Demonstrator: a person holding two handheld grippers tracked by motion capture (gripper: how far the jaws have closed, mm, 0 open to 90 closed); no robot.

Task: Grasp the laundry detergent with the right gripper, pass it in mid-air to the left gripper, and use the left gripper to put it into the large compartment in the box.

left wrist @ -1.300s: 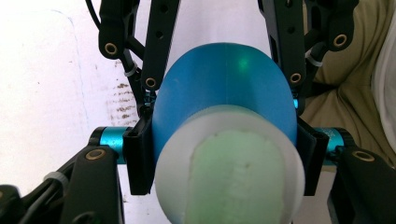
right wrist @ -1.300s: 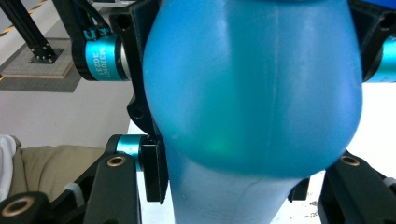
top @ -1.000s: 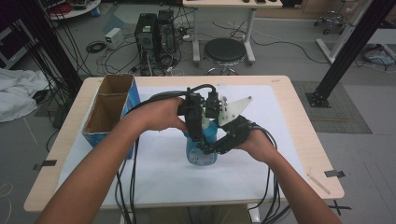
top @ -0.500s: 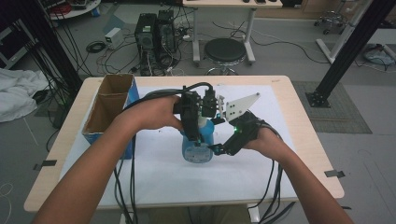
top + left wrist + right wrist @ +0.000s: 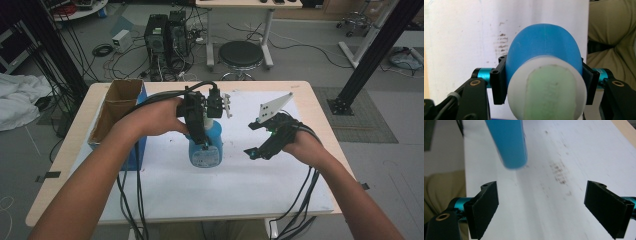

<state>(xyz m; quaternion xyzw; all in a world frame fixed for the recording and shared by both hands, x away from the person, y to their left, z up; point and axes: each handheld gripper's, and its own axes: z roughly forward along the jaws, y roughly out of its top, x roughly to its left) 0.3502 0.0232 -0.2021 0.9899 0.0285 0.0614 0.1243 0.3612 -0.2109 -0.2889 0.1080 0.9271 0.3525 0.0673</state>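
A blue bottle [image 5: 204, 156] with a pale label stands upright near the middle of the white sheet. My left gripper [image 5: 202, 136] comes down from above and is shut on its upper part. In the left gripper view the jaws press on both sides of the blue bottle [image 5: 544, 47], just below its white cap [image 5: 546, 92] with a green top. My right gripper [image 5: 252, 139] is a short way right of the bottle. Its jaws have just been opening and stand wide apart with nothing between them. In the right gripper view the bottle [image 5: 509, 142] is ahead and to the left of the right gripper [image 5: 541, 205].
A white sheet [image 5: 240, 190] covers most of the wooden table. An open cardboard box with blue sides [image 5: 117, 107] stands at the table's left edge. Cables trail from both grippers over the near edge. A stool [image 5: 241, 54] and computer cases stand on the floor beyond.
My right gripper, which was at the bottle's base, has let go, opened and drawn off to the right. The left gripper keeps its hold on the bottle.
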